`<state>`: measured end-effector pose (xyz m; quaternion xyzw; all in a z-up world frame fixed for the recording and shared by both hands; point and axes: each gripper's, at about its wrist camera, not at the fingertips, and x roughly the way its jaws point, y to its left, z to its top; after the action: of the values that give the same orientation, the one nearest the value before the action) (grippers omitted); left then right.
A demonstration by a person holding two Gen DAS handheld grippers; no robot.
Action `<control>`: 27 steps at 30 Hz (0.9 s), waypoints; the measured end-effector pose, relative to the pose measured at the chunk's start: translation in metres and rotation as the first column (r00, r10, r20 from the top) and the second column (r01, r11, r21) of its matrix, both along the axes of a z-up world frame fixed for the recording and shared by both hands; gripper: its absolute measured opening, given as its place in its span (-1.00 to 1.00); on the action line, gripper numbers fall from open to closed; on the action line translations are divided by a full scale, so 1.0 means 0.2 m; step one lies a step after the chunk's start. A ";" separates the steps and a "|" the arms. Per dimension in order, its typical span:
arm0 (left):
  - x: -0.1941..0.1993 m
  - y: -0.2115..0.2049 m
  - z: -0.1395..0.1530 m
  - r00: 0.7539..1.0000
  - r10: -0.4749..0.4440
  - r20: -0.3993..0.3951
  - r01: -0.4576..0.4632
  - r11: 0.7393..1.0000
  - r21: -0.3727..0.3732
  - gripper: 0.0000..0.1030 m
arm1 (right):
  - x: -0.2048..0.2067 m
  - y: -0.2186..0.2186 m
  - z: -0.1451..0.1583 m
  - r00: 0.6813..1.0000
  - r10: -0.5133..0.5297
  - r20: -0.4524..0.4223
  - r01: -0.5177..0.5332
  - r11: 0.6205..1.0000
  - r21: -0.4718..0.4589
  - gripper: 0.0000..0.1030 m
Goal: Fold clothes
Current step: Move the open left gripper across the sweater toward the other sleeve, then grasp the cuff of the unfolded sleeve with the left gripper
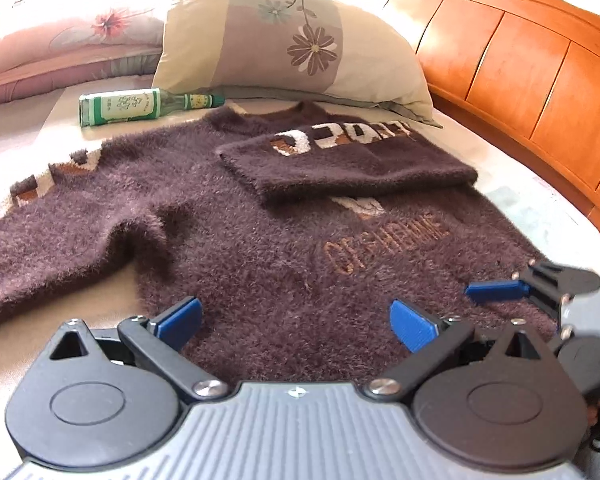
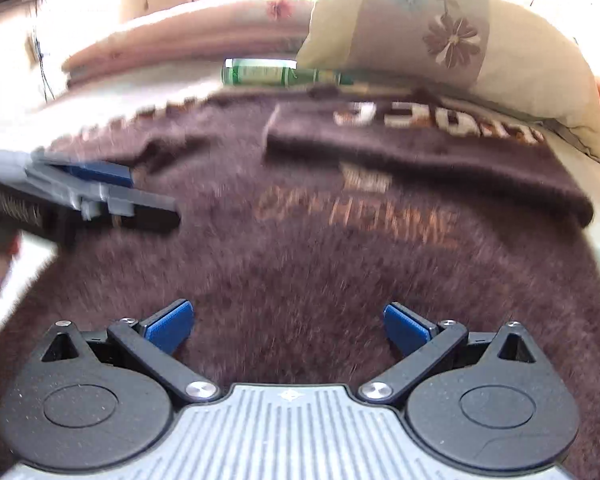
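Sweater (image 1: 260, 248) fuzzy, soft, limp, light; I expect sag when lifted. Left tool (image 1: 296, 324) and right tool (image 2: 290, 326) both released, empty. I'd pinch near hem corners.

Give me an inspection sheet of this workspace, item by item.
Surface: bed with a pale cover.
Job's things: brown fuzzy sweater spread flat; one sleeve folded across the chest, the other sleeve lying out to the side.
Clutter: green bottle lying on its side beside the collar; floral pillow; folded quilt.
Grippers: left gripper open over the hem; right gripper open, holding nothing.
Cables: nothing seen.
Surroundings: wooden headboard; bright window light; right view blurred.
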<state>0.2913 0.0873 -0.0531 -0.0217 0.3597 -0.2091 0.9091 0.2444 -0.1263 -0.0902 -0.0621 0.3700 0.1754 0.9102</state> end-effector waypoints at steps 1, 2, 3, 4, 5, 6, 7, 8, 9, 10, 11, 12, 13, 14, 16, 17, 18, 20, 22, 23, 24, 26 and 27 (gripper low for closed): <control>0.00 0.00 0.00 1.000 0.000 0.001 0.000 1.000 -0.004 0.95 | -0.04 -0.01 -0.01 1.000 0.012 0.014 -0.012 1.000 -0.016 1.00; 0.00 0.00 0.01 1.000 0.002 0.001 -0.002 1.000 -0.008 0.95 | -0.09 -0.03 -0.01 0.999 0.024 0.029 -0.023 0.999 -0.033 1.00; 0.00 0.00 0.01 1.000 0.007 -0.001 -0.007 1.000 -0.013 0.95 | -0.13 -0.05 -0.01 0.999 0.023 0.026 -0.022 0.999 -0.034 1.00; 0.01 0.01 0.01 1.000 0.010 -0.004 -0.010 1.000 -0.016 0.95 | -0.17 -0.08 -0.02 1.000 0.014 0.013 -0.014 1.000 -0.026 1.00; 0.01 0.00 0.00 1.000 0.012 -0.009 -0.012 1.000 -0.014 0.95 | -0.21 -0.11 -0.01 1.000 0.014 0.007 -0.013 1.000 -0.022 1.00; 0.01 0.00 0.00 1.000 0.015 -0.013 -0.016 1.000 -0.011 0.95 | -0.24 -0.15 0.00 1.000 0.016 0.011 -0.015 1.000 -0.019 1.00; 0.01 -0.01 0.00 1.000 0.018 -0.016 -0.018 1.000 -0.006 0.95 | -0.28 -0.18 0.01 1.000 0.016 0.018 -0.016 1.000 -0.015 1.00; 0.01 -0.01 0.00 1.000 0.017 -0.019 -0.017 1.000 -0.003 0.95 | -0.31 -0.22 0.02 1.000 0.017 0.025 -0.017 1.000 -0.012 1.00; 0.01 -0.02 -0.01 1.000 0.010 -0.021 -0.010 1.000 0.000 0.95 | -0.34 -0.25 0.03 0.999 0.018 0.032 -0.018 1.000 -0.008 1.00; 0.00 -0.03 -0.01 1.000 0.003 -0.024 -0.003 1.000 0.004 0.95 | -0.35 -0.29 0.03 0.999 -0.001 0.034 0.002 1.000 -0.010 1.00; 0.00 -0.05 -0.02 1.000 -0.002 -0.027 0.002 1.000 0.010 0.95 | -0.35 -0.33 0.03 0.999 -0.033 0.033 0.033 0.999 -0.015 1.00; 0.00 -0.06 -0.02 1.000 -0.003 -0.026 0.004 1.000 0.017 0.95 | -0.35 -0.38 0.02 0.998 -0.059 0.021 0.060 0.998 -0.012 1.00; 0.00 -0.07 -0.02 1.000 -0.004 -0.023 0.004 1.000 0.025 0.95 | -0.34 -0.42 0.01 0.997 -0.083 0.002 0.083 0.997 -0.005 1.00; 0.00 -0.08 -0.02 1.000 -0.003 -0.019 0.003 1.000 0.030 0.95 | -0.35 -0.46 0.00 0.996 -0.091 -0.004 0.091 0.996 0.013 1.00; 0.01 -0.07 0.00 1.000 0.009 -0.008 -0.009 1.000 0.027 0.95 | -0.37 -0.50 -0.01 0.996 -0.087 -0.002 0.087 0.995 0.042 1.00; 0.01 -0.06 0.02 1.000 0.028 -0.003 -0.028 0.999 0.022 0.95 | -0.38 -0.50 -0.02 0.996 -0.084 0.001 0.084 0.996 0.031 1.00; 0.02 -0.04 0.04 0.999 0.054 0.004 -0.054 0.998 0.014 0.95 | -0.38 -0.49 -0.02 0.996 -0.083 0.009 0.083 0.996 0.013 1.00; 0.03 0.04 0.06 0.993 0.118 0.018 -0.118 0.993 -0.014 0.95 | -0.39 -0.46 -0.03 0.995 -0.093 0.022 0.093 0.996 -0.010 1.00; 0.01 0.16 0.08 0.980 0.197 0.030 -0.194 0.979 -0.066 0.95 | -0.38 -0.46 -0.03 0.994 -0.108 0.018 0.108 0.994 -0.005 1.00; 0.01 0.22 0.08 0.971 0.236 0.034 -0.232 0.968 -0.091 0.95 | -0.38 -0.46 -0.03 0.994 -0.111 0.015 0.111 0.994 -0.004 1.00; 0.00 0.28 0.09 0.961 0.274 0.038 -0.268 0.956 -0.117 0.95 | -0.39 -0.46 -0.03 0.994 -0.111 0.014 0.111 0.994 -0.005 1.00; -0.03 0.41 0.08 0.938 0.344 0.039 -0.333 0.927 -0.174 0.95 | -0.39 -0.46 -0.03 0.993 -0.118 0.011 0.118 0.993 -0.005 1.00; -0.05 0.49 0.07 0.926 0.376 0.030 -0.363 0.910 -0.200 0.95 | -0.38 -0.46 -0.03 0.992 -0.123 0.012 0.123 0.992 -0.005 1.00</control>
<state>0.2809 0.1847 -0.0399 -0.1694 0.2961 -0.0676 0.9376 0.1676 -0.2187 -0.0958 -0.0429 0.3684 0.1177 0.9212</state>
